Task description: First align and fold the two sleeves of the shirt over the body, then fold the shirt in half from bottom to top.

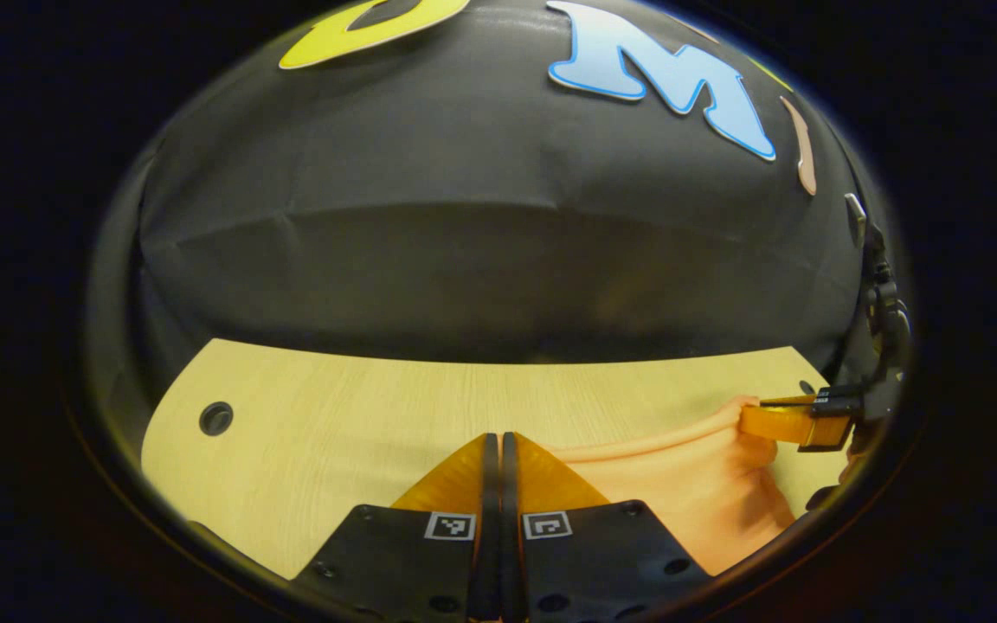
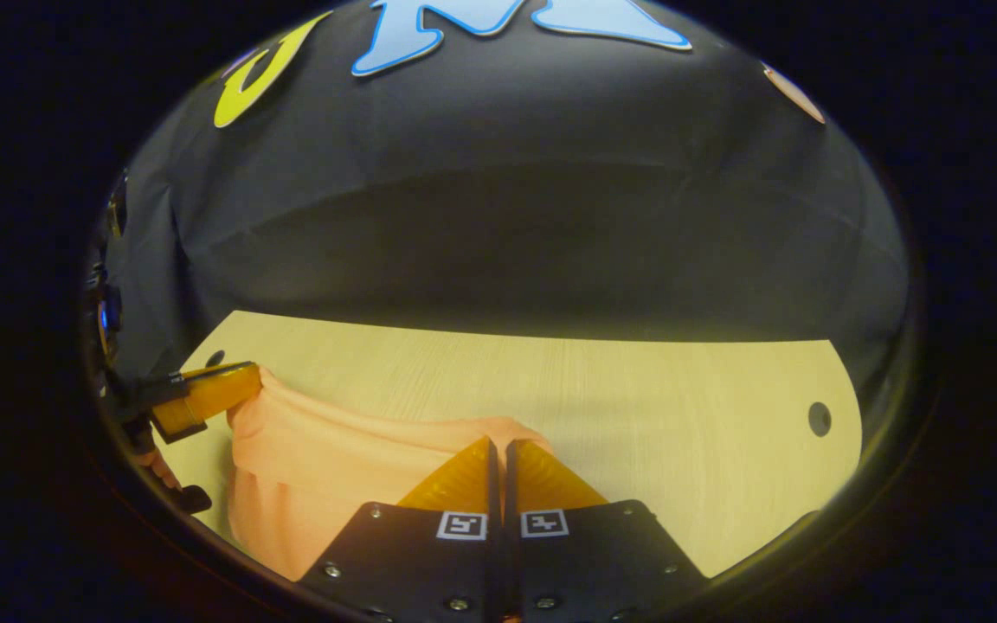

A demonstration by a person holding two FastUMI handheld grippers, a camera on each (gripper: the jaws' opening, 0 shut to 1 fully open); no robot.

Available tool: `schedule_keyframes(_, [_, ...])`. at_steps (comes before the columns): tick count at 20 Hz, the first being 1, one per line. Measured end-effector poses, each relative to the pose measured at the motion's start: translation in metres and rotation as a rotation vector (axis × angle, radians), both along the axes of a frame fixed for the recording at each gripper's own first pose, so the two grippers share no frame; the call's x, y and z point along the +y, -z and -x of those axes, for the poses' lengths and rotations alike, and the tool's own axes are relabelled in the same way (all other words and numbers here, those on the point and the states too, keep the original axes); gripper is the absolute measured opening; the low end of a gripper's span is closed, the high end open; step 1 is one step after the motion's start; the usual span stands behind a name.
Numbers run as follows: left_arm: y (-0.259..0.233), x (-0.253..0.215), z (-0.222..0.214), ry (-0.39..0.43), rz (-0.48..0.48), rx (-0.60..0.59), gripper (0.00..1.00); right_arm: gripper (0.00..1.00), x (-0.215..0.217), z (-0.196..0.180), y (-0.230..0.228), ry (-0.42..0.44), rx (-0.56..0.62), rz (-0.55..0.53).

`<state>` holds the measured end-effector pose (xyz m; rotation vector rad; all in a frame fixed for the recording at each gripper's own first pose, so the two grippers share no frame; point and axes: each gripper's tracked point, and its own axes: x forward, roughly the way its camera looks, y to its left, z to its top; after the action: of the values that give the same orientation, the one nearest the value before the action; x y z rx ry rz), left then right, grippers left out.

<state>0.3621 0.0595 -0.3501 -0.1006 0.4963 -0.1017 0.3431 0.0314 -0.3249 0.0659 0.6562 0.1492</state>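
A: Where the shirt [image 1: 689, 484] hangs, is it off the surface [image 1: 334, 415]?
B: Its top edge is lifted and stretched between the two tools, and the cloth sags below that edge over the pale wooden surface.
A: The left hand-held gripper [image 1: 498, 443]?
B: Fingers pressed together on one end of the edge.
A: And the right hand-held gripper [image 2: 498, 450]?
B: Clamped on the other end. In the right gripper view the shirt [image 2: 334, 467] droops toward the surface [image 2: 637, 407], which has a round hole [image 2: 820, 419] near its corner.
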Motion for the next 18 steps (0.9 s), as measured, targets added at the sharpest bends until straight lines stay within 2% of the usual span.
schedule_keyframes(6, [0.022,0.000,-0.003,-0.008,-0.002,0.034,0.06,0.00,0.000,-0.003,0.020,-0.005,0.031,0.008])
schedule_keyframes(7, [0.023,0.002,-0.003,-0.014,-0.009,0.041,0.09,0.01,-0.003,0.000,0.019,-0.002,0.039,0.019])
schedule_keyframes(8, [0.023,0.006,-0.003,-0.032,-0.026,0.046,0.22,0.05,-0.005,0.002,0.019,0.000,0.041,0.017])
schedule_keyframes(10, [0.013,0.014,0.007,-0.048,-0.028,0.035,0.58,0.15,-0.009,0.007,0.012,0.010,0.041,0.007])
schedule_keyframes(12, [-0.001,0.020,0.018,-0.058,-0.019,0.026,0.67,0.17,-0.012,0.016,-0.002,0.018,0.031,-0.005])
schedule_keyframes(13, [-0.009,0.022,0.023,-0.061,-0.020,0.025,0.67,0.38,-0.017,0.023,-0.009,0.029,0.030,-0.001])
schedule_keyframes(14, [-0.018,0.023,0.032,-0.062,-0.018,0.024,0.66,0.47,-0.019,0.029,-0.018,0.036,0.027,-0.004])
schedule_keyframes(18, [-0.066,0.028,0.078,-0.059,-0.028,0.009,0.65,0.47,-0.019,0.070,-0.067,0.042,0.008,-0.010])
